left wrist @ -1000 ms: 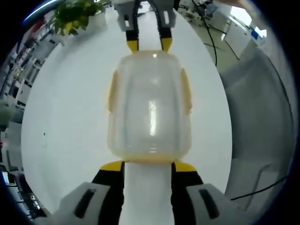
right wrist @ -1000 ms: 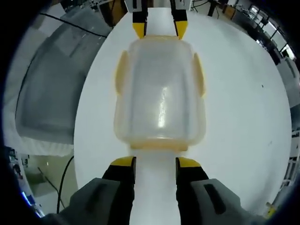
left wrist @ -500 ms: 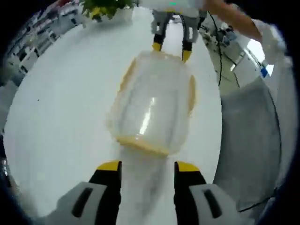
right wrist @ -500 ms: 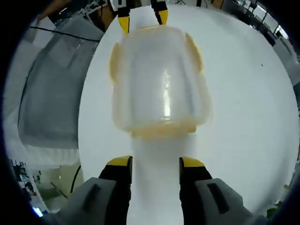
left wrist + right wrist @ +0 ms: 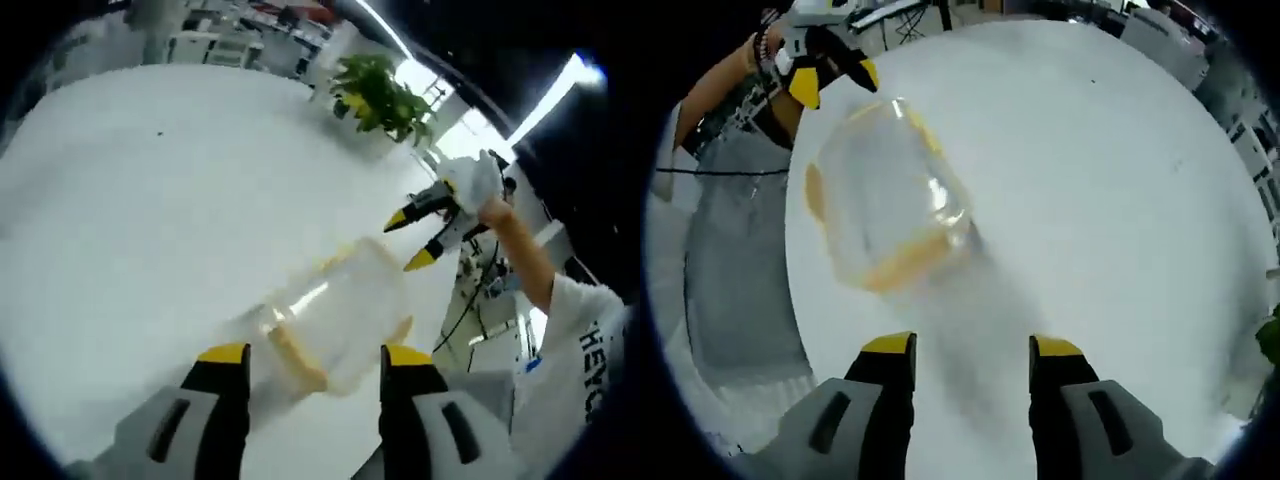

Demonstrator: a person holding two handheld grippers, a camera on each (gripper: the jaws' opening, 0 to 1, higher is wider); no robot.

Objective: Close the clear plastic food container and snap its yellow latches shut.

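Note:
The clear plastic container (image 5: 340,315) lies on the white table (image 5: 150,200) with its lid on, blurred by motion; yellow latches (image 5: 815,190) show along its sides. My left gripper (image 5: 315,355) is open just short of the container's near end, with nothing between its jaws. In the left gripper view the right gripper (image 5: 408,241) hangs open beyond the container, held by a gloved hand (image 5: 480,185). My right gripper (image 5: 973,346) is open, apart from the container (image 5: 885,205). The left gripper (image 5: 837,82) stands open past the container's far end.
A potted green plant (image 5: 385,95) stands at the table's far side. A grey covered seat (image 5: 735,290) sits beside the table edge. A person's sleeve (image 5: 575,340) is at the right. The white tabletop (image 5: 1110,180) spreads wide to the right.
Both grippers have drawn back from the container's ends and swung aside, so both views have rolled. The container stays on the table, with neither gripper holding it.

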